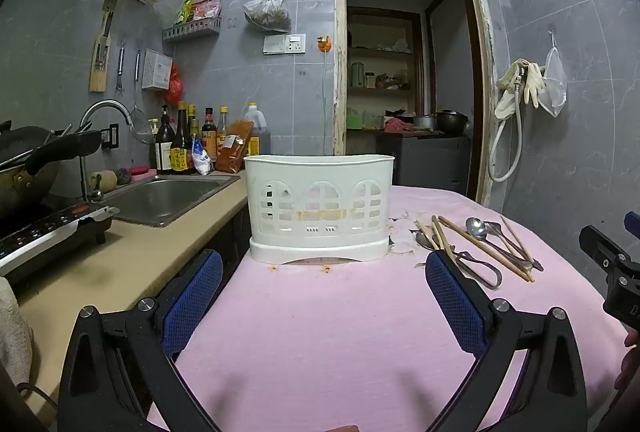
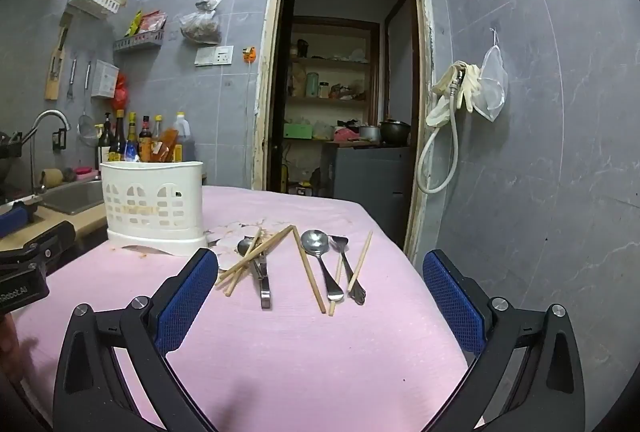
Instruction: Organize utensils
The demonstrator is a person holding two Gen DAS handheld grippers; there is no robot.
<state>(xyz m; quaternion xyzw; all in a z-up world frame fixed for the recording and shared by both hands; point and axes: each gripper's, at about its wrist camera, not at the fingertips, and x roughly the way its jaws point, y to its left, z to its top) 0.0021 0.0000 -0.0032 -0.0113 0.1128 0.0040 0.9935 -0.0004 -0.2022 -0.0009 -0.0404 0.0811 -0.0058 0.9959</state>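
A white slotted utensil holder (image 1: 320, 209) stands on the pink cloth; it also shows in the right wrist view (image 2: 154, 207). To its right lie loose utensils: wooden chopsticks (image 2: 308, 268), a steel spoon (image 2: 320, 256), a second spoon (image 2: 256, 264) under crossed chopsticks, and a fork (image 2: 348, 268). They show in the left wrist view too, chopsticks (image 1: 484, 248) and spoon (image 1: 478, 228). My left gripper (image 1: 324, 272) is open and empty, facing the holder. My right gripper (image 2: 320, 272) is open and empty, with the utensils lying beyond its fingertips.
The pink-covered table (image 1: 320, 312) meets a beige counter (image 1: 140, 252) with a sink (image 1: 168, 195), induction hob (image 1: 48, 232), wok and bottles (image 1: 188, 143) at left. A doorway (image 2: 344, 71) opens behind. A grey wall (image 2: 540, 151) runs along the table's right edge.
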